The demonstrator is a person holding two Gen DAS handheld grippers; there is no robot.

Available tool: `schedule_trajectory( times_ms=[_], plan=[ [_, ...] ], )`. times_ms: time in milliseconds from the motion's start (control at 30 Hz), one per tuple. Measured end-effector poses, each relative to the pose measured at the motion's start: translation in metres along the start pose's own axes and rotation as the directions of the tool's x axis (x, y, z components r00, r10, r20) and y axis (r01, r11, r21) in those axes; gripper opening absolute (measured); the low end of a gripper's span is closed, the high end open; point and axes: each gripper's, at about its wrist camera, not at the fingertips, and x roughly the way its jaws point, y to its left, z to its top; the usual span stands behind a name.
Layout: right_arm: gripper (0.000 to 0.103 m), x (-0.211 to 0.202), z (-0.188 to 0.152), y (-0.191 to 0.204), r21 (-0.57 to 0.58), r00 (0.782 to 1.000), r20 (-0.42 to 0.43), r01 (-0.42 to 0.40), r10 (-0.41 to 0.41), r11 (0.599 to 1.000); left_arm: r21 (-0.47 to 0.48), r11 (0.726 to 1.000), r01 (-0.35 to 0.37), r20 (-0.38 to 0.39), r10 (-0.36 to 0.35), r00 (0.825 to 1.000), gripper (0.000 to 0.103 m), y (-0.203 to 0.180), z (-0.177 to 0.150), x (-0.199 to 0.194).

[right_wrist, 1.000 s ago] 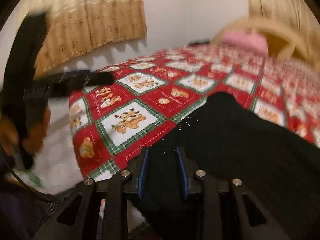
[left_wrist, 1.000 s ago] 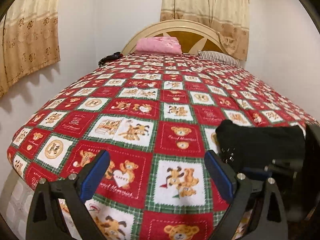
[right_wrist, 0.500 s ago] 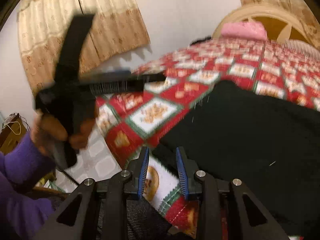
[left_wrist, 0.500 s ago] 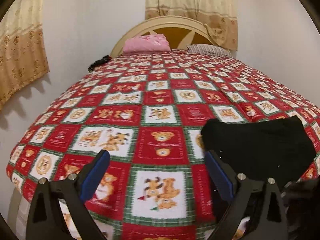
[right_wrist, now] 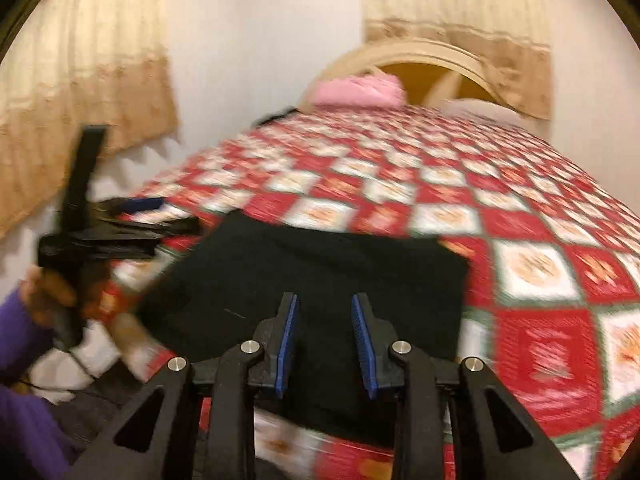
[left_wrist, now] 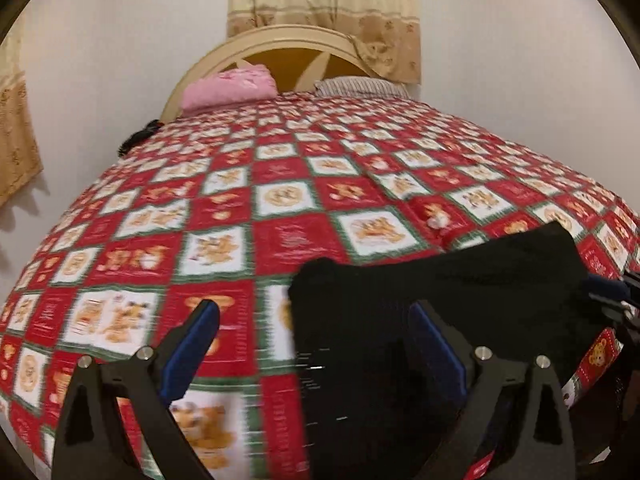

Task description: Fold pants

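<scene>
A red, white and green teddy-bear patchwork bedspread (left_wrist: 280, 216) covers the bed. Folded black fabric pants (right_wrist: 320, 272) lie flat near its foot edge. The left gripper (left_wrist: 316, 344) hovers released, fingers wide apart. The right gripper (right_wrist: 325, 340) hangs above the pants, blue pads parted, grasping nothing.

Both grippers, left gripper (left_wrist: 314, 350) and right gripper (right_wrist: 325, 340): black frames, blue ribbed pads, silver pivot screws; purple sleeve (right_wrist: 20, 380) on the person's left arm.
</scene>
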Motion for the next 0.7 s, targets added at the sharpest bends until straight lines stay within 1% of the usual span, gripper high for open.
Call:
schedule_trajectory(
  times_ms=[33, 67, 100, 133, 167, 233, 300, 367, 400, 467, 500, 533, 633, 700],
  plan=[
    [0.027, 0.005, -0.007, -0.007, -0.007, 1.000, -0.025, 0.014, -0.014, 1.000, 0.000, 1.000, 0.005, -0.012, -0.005, 1.000, 0.098, -0.004, -0.002, 0.005],
    [0.027, 0.006, -0.018, -0.014, -0.014, 1.000, -0.013, 0.002, -0.002, 1.000, 0.002, 1.000, 0.010, -0.038, -0.010, 0.999, 0.098, -0.008, -0.005, 0.011],
    [0.027, 0.003, -0.022, -0.015, -0.015, 1.000, 0.012, -0.004, 0.005, 1.000, 0.002, 1.000, 0.011, -0.058, -0.011, 0.998, 0.098, -0.011, -0.008, 0.016],
    [0.027, 0.003, -0.022, -0.012, -0.023, 1.000, 0.012, 0.004, -0.004, 1.000, 0.000, 1.000, 0.011, -0.078, -0.011, 0.997, 0.098, -0.013, -0.012, 0.021],
    [0.027, 0.003, -0.019, -0.005, -0.050, 1.000, -0.003, 0.030, -0.030, 0.998, -0.003, 1.000, 0.013, -0.090, -0.013, 0.996, 0.098, -0.014, -0.015, 0.023],
    [0.028, 0.000, -0.010, 0.003, -0.086, 0.998, -0.027, 0.051, -0.054, 0.995, -0.024, 0.999, 0.022, -0.093, -0.024, 0.995, 0.098, -0.013, -0.019, 0.022],
    [0.028, -0.011, -0.003, 0.008, -0.054, 1.000, 0.006, 0.009, -0.009, 0.998, -0.036, 0.999, 0.025, -0.098, -0.029, 0.995, 0.099, -0.011, -0.018, 0.020],
    [0.028, -0.022, 0.010, 0.008, 0.007, 0.996, 0.081, -0.047, 0.047, 0.999, -0.038, 0.999, 0.021, -0.104, -0.024, 0.994, 0.099, -0.010, -0.016, 0.018],
    [0.029, -0.024, 0.015, 0.008, 0.030, 0.994, 0.101, -0.052, 0.048, 0.998, -0.037, 0.999, 0.016, -0.105, -0.020, 0.994, 0.099, -0.010, -0.015, 0.018],
    [0.040, -0.023, 0.023, 0.010, 0.068, 0.991, 0.129, -0.051, 0.042, 0.996, -0.032, 0.999, 0.004, -0.104, -0.007, 0.995, 0.099, -0.011, -0.014, 0.016],
    [0.053, -0.023, 0.027, 0.011, 0.091, 0.988, 0.148, -0.057, 0.043, 0.994, -0.028, 1.000, -0.007, -0.099, 0.004, 0.995, 0.099, -0.012, -0.013, 0.014],
    [0.061, -0.021, 0.030, 0.013, 0.119, 0.985, 0.166, -0.061, 0.041, 0.991, -0.024, 0.999, -0.028, -0.092, 0.026, 0.995, 0.099, -0.013, -0.013, 0.010],
    [0.062, -0.017, 0.036, 0.016, 0.208, 0.976, 0.211, -0.095, 0.050, 0.974, -0.020, 0.997, -0.072, -0.078, 0.070, 0.994, 0.099, -0.010, -0.012, 0.004],
    [0.062, -0.012, 0.033, 0.019, 0.281, 0.975, 0.223, -0.089, 0.025, 0.956, -0.028, 0.996, -0.086, -0.079, 0.084, 0.993, 0.099, -0.007, -0.013, -0.001]
  ],
)
